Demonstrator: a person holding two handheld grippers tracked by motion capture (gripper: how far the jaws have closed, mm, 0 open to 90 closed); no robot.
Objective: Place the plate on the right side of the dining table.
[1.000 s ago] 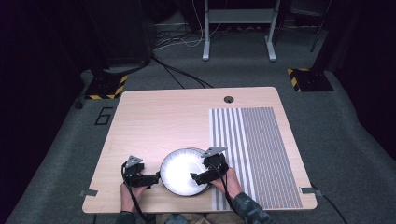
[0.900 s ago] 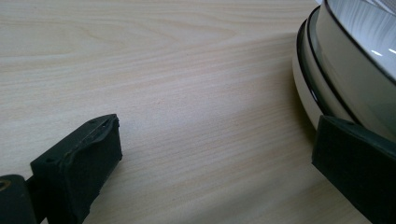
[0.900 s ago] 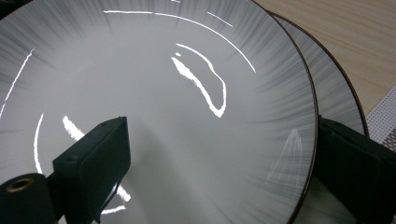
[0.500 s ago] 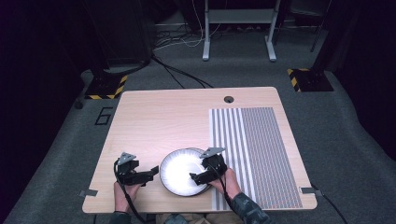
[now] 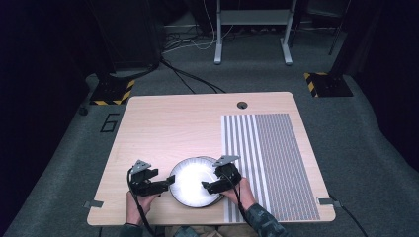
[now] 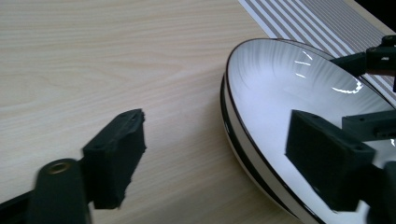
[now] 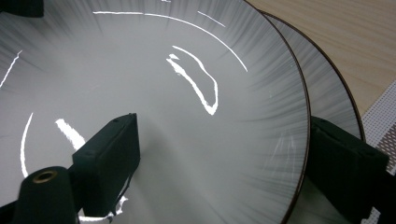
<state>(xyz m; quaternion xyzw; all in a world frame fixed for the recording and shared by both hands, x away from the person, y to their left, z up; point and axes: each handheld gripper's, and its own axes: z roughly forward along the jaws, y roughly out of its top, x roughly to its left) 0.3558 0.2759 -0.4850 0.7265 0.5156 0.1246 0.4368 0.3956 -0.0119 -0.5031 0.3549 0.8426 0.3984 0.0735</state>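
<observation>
Two white plates with dark rims lie stacked near the table's front edge. My left gripper is open at the stack's left rim. In the left gripper view one jaw hangs over the bare wood and the other over the top plate, so the rim lies in my left gripper. My right gripper is open at the stack's right side. In its own view, my right gripper straddles the top plate's rim. One jaw is over that plate's inside and the other is beneath its rim, above the lower plate.
The plates rest on a light wooden table. A grey striped mat covers the table's right part, right beside the stack. A cable hole sits at the far edge. Dark floor, cables and stands surround the table.
My left gripper drew slightly left, then came back right to the plate's rim. The right gripper and the plates have hardly moved.
</observation>
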